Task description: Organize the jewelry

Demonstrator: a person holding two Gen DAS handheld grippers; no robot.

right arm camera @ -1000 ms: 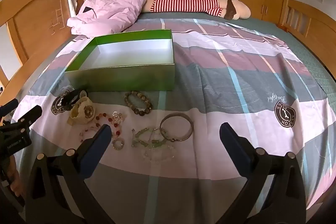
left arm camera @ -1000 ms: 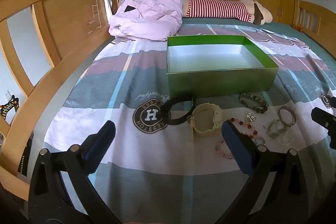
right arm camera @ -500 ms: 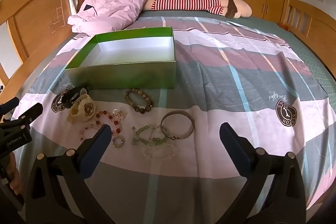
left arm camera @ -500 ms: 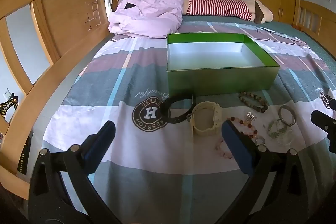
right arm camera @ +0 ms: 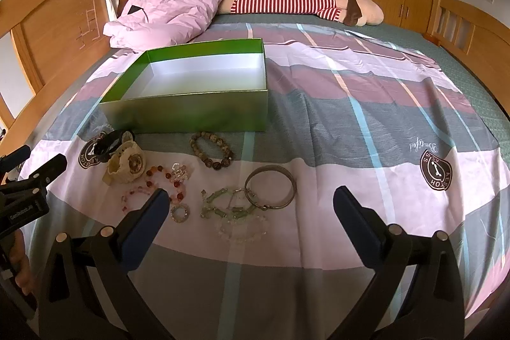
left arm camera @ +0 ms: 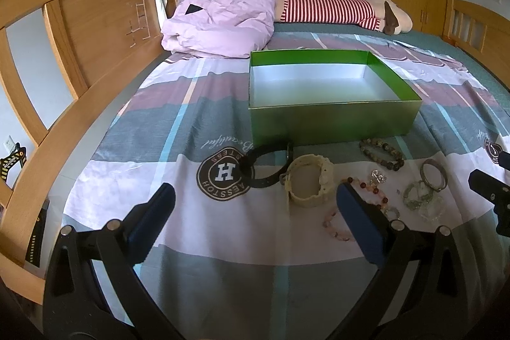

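Step status: start of job, by the look of it. Nothing picked yet, box has nothing in it.

Left gripper [left arm camera: 251, 201]: jaws spread wide, holding nothing, hovering above the bedsheet [left arm camera: 197, 231]. Right gripper [right arm camera: 247, 203]: same, wide open & empty.

Where the pieces lie:
- Black watch [left arm camera: 266, 164] just ahead of your left claw, roughly on its centre line; cream watch [left arm camera: 309, 184] touching it, ahead & slightly right.
- Red bead bracelet [left arm camera: 366, 190] right by the left claw's right finger [left arm camera: 357, 212], partly hidden behind it.
- Metal bangle [right arm camera: 271, 187] straight ahead of your right claw, near centre. Pale green bracelet [right arm camera: 226, 206] overlaps its near-left edge; clear bead bracelet [right arm camera: 244, 228] nearest to you, between the fingers.
- Brown bead bracelet [right arm camera: 212, 150] further ahead, left of centre, close to the box front.
- Small ring [right arm camera: 180, 212] just beside the right claw's left finger [right arm camera: 146, 219].

Container: green box [left arm camera: 331, 120], open top, white inside, sits beyond the jewelry, ahead of the left claw & ahead-left of the right one. No lid seen.

Next move, my read: you'd lower one claw over a single piece. Bangle for right or black watch for left look easiest; close, lift clear, carry fwd over the box wall. Watch the tangle at bangle/green bracelet: a pinch there could drag both. Soft sheet may bunch under the fingers.
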